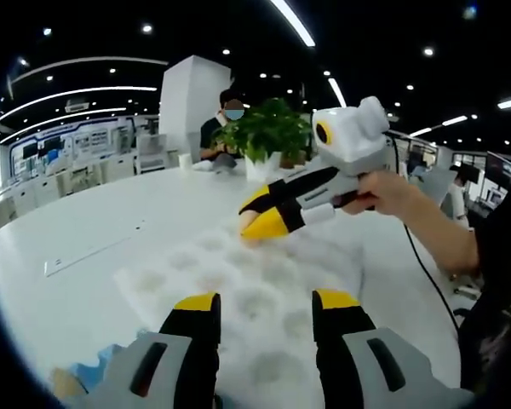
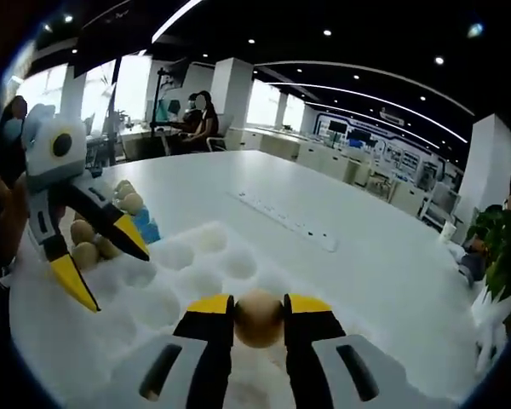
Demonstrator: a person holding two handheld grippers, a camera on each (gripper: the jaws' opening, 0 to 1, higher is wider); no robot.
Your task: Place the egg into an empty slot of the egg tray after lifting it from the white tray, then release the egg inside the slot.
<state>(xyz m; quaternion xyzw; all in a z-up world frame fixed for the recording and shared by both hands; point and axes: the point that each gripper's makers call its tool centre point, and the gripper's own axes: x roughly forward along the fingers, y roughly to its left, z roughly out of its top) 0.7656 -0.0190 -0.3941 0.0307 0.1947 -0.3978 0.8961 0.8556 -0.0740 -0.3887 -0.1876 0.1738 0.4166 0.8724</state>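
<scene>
Between the right gripper's yellow-tipped jaws sits the egg, pinched on both sides and held over the egg tray. So the lift is done; placing and letting go are left, as I read it. The egg hangs above or at a slot near the tray's near edge in the right gripper view; I can't tell whether it already touches the slot floor. From the left gripper view the same right gripper comes in from the right side, a person's hand on its handle, tips down at the egg tray's far edge with a bit of the egg showing tan just beside the yellow tips. The left gripper has its jaws spread wide with nothing between them, hovering over the tray's near edge; in the right gripper view it shows at the left, also wide open, tips near the tray's left edge. Tray slots in sight look empty, so there's plenty of room. Past the tray's left edge lie more eggs in a cluster with something blue beside them; the white tray itself isn't clear to me. Everything rests on a big white table, with a power strip lying out towards its far side. Next call: lower until seated, then open.
</scene>
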